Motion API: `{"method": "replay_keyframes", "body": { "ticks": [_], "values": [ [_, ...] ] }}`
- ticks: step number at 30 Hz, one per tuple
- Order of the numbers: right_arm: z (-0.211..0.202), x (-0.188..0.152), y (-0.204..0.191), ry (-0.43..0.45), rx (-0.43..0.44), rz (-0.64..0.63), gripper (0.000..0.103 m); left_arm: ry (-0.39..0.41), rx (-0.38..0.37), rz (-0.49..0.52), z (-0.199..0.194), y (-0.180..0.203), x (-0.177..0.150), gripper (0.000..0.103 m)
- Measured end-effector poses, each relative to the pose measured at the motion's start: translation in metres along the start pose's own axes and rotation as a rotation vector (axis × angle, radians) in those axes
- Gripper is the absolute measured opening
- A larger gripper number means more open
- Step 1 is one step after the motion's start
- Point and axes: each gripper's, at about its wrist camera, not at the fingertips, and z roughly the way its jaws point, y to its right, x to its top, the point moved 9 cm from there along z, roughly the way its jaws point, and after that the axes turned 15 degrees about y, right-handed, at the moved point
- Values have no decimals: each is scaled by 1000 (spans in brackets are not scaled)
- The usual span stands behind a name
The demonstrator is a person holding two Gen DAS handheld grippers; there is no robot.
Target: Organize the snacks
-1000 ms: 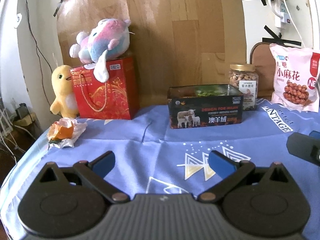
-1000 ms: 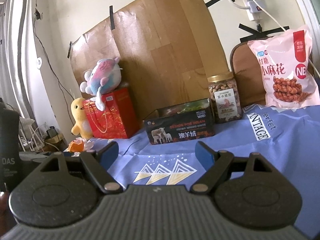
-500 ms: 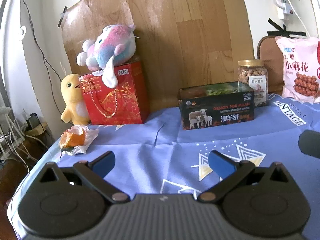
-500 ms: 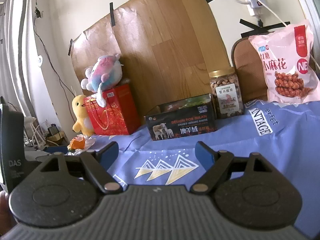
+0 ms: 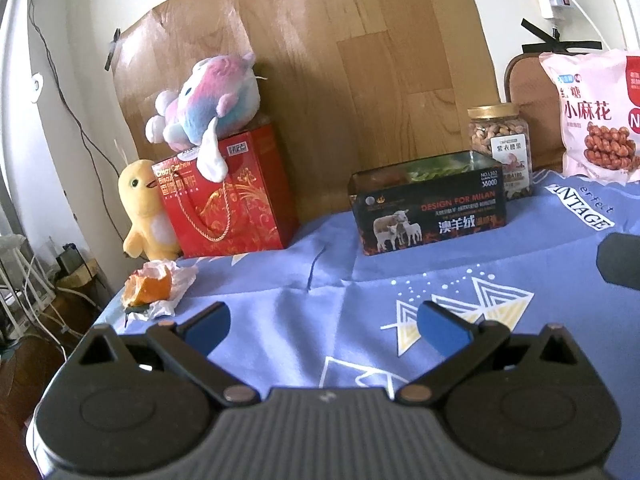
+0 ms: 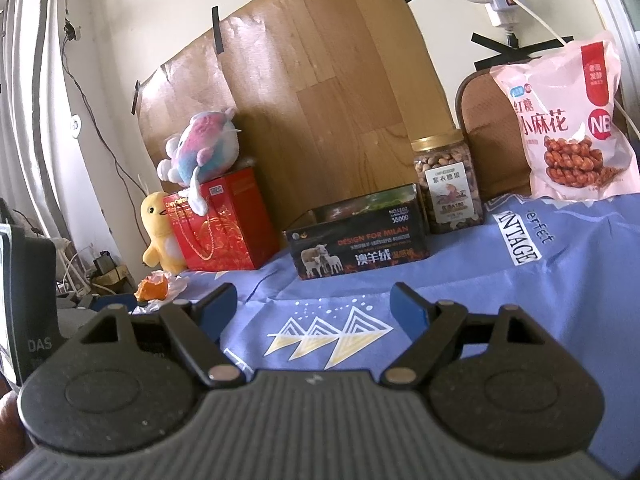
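A black open tin box (image 5: 430, 204) with a sheep picture stands at the back of the blue tablecloth (image 5: 360, 292); snacks show inside it. It also shows in the right wrist view (image 6: 360, 244). A jar of nuts (image 5: 502, 144) (image 6: 448, 188) stands just right of it. A pink snack bag (image 5: 600, 120) (image 6: 568, 128) leans at the far right. My left gripper (image 5: 324, 326) is open and empty, well short of the box. My right gripper (image 6: 314, 310) is open and empty, also short of it.
A red gift bag (image 5: 228, 200) with a plush toy (image 5: 208, 100) on top stands at the back left, beside a yellow duck plush (image 5: 144, 208). An orange peel on tissue (image 5: 154, 286) lies near the left table edge. A wooden board (image 5: 360, 80) backs the table.
Both grippers have pulled back and tilted slightly, so the scene has shifted a little in each view. Both stay open and empty. No object on the table has moved.
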Motion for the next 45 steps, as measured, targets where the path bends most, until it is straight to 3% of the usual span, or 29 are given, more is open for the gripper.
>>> {"method": "replay_keyframes", "body": {
  "ticks": [45],
  "values": [
    [-3,2,2,13,-14,16,86,-11,-38,34,-1,12,-1,103]
  ]
}}
